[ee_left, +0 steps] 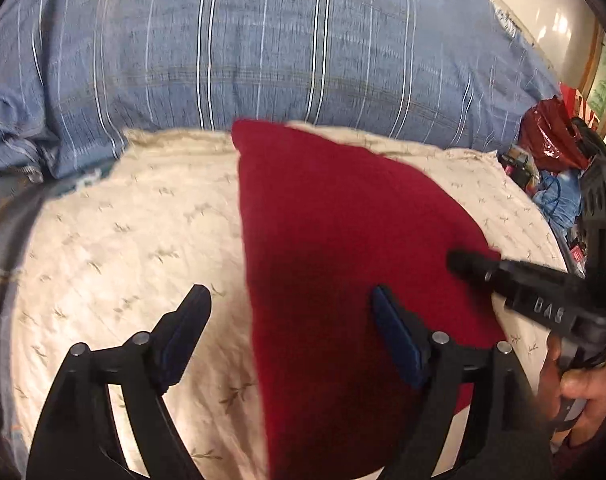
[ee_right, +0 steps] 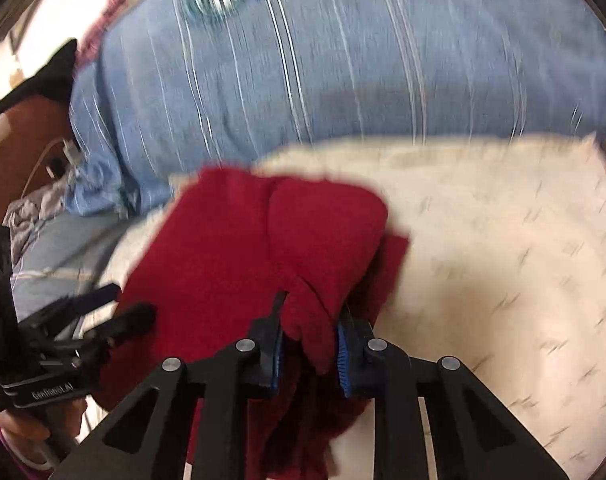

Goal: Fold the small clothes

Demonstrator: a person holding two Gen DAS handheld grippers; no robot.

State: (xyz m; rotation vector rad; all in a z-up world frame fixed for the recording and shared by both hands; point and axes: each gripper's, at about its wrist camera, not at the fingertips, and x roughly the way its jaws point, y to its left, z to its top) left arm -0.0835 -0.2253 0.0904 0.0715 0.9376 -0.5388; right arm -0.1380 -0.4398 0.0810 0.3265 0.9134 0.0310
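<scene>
A dark red cloth [ee_left: 335, 248] lies on a cream quilted cover [ee_left: 123, 240]. My left gripper [ee_left: 291, 300] is open above the cloth's left edge, one finger over the cream cover, the other over the red cloth. My right gripper [ee_right: 309, 320] is shut on a bunched edge of the red cloth [ee_right: 231, 240] and lifts it, folding part over itself. In the left wrist view the right gripper [ee_left: 467, 262] reaches in from the right at the cloth's right edge. In the right wrist view the left gripper [ee_right: 119, 308] shows at the left. The right wrist view is motion-blurred.
A blue striped bedsheet [ee_left: 263, 48] covers the bed behind the cream cover [ee_right: 503, 240]. A red bag [ee_left: 551, 136] and clutter sit off the right bed edge. A brown headboard [ee_right: 19, 152] with a cable is at the left in the right wrist view.
</scene>
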